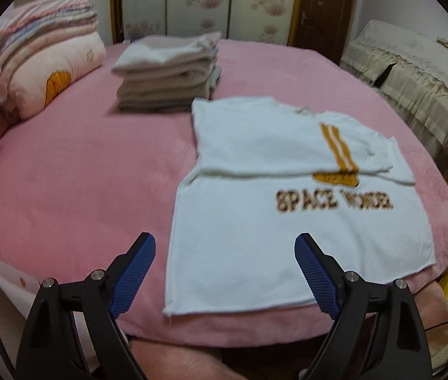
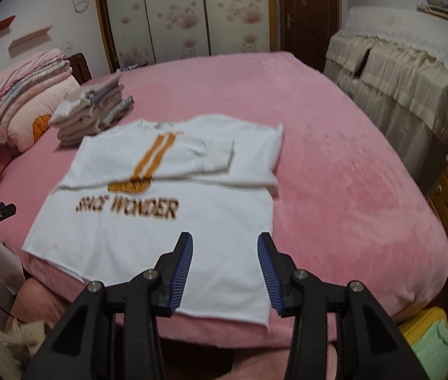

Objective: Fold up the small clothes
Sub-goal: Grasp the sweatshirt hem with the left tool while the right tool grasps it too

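The white "SPACE WONDER" T-shirt (image 1: 287, 221) lay flat on the pink bedspread (image 1: 81, 190), near the bed's front edge, with its hem towards the person and its collar at the far end. Both sleeves had already been turned in across the chest, so the shirt read as a tidy rectangle with a crease running just above the lettering. In the left wrist view the shirt sat at about two o'clock from the left gripper (image 1: 225, 272), whose blue pads stood wide apart over the shirt's left hem corner with nothing between them. In the right wrist view the right gripper (image 2: 224, 269) hovered over the hem near its right corner, jaws parted more narrowly and likewise empty, and the shirt spread out towards eleven o'clock. The step in hand appeared to be the pause between folds: sleeves done, both grippers free of the cloth. The next move probably called for each gripper to pinch one hem corner and carry the bottom edge up towards the collar, keeping both corners level so the fold stayed square. A stack of folded clothes (image 1: 168, 72) waited at about eleven o'clock from the shirt in the left view, beside the folded quilts (image 1: 49, 47) at the head of the bed, and looked the likely destination.
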{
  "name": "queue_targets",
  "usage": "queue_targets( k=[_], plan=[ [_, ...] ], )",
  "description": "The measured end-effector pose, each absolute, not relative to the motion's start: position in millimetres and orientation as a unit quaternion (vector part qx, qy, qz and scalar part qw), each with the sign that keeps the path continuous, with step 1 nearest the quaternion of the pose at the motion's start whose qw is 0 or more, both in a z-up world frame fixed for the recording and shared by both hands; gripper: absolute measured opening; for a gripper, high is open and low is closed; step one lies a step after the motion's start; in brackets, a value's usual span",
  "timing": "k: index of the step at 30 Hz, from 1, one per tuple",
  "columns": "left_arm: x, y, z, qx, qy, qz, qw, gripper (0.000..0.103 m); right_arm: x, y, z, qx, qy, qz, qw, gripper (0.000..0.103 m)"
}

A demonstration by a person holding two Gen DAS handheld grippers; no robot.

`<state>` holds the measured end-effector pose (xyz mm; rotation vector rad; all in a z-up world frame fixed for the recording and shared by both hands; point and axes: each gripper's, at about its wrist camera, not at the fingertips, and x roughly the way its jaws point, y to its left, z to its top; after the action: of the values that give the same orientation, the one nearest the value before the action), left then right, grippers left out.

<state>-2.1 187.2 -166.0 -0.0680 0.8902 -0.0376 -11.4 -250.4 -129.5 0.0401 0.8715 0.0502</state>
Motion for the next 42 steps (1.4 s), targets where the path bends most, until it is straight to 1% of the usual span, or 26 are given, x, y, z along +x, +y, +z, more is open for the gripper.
queue_targets(
  k=[4,7,13,19,25,27,28,29,30,31,32,35,37,38,39,42],
  plan=[
    [-5,209,-200,-0.057,0.461,-0.003,0.885,0.089,-22,-269,-170,0.035,0.465,0.009,0.885,0.043],
    [-4,218,-219,-0.066,0.48,0.005,0.875,0.089,-21,-278,-191,0.056,0.489,0.011,0.87,0.043],
    [1,240,-248,-0.125,0.504,0.008,0.855,0.089,-23,-300,-212,0.099,0.511,0.009,0.854,0.043],
    [6,243,-263,-0.148,0.515,-0.009,0.844,0.089,-22,-315,-228,0.151,0.524,0.025,0.838,0.043],
    [9,236,-271,-0.138,0.515,-0.02,0.846,0.089,-15,-298,-243,0.13,0.535,0.052,0.833,0.042],
    [9,235,-272,-0.135,0.514,-0.019,0.847,0.088,-14,-295,-246,0.129,0.536,0.055,0.832,0.039],
    [10,234,-271,-0.135,0.514,-0.02,0.847,0.085,-13,-295,-248,0.131,0.536,0.057,0.832,0.038],
    [10,233,-271,-0.135,0.515,-0.022,0.846,0.083,-13,-295,-250,0.133,0.536,0.06,0.831,0.034],
    [10,232,-270,-0.136,0.515,-0.025,0.846,0.079,-13,-296,-250,0.136,0.536,0.061,0.831,0.026],
    [10,232,-270,-0.136,0.515,-0.026,0.846,0.074,-12,-296,-251,0.139,0.538,0.065,0.829,0.02],
    [9,231,-269,-0.136,0.515,-0.027,0.846,0.071,-12,-297,-252,0.14,0.538,0.066,0.829,0.014],
    [9,228,-267,-0.133,0.515,-0.029,0.846,0.054,-12,-296,-251,0.138,0.536,0.068,0.83,0.01],
    [9,227,-266,-0.13,0.518,-0.03,0.845,0.031,-13,-296,-250,0.137,0.534,0.067,0.832,0.008],
    [9,226,-266,-0.127,0.52,-0.03,0.844,0.024,-14,-296,-249,0.137,0.532,0.066,0.833,0.008],
    [9,226,-266,-0.125,0.524,-0.03,0.842,0.011,-14,-296,-249,0.137,0.531,0.066,0.833,0.007],
    [10,223,-265,-0.124,0.532,-0.029,0.837,0.006,-14,-298,-247,0.143,0.53,0.067,0.833,0.006]
  ],
)
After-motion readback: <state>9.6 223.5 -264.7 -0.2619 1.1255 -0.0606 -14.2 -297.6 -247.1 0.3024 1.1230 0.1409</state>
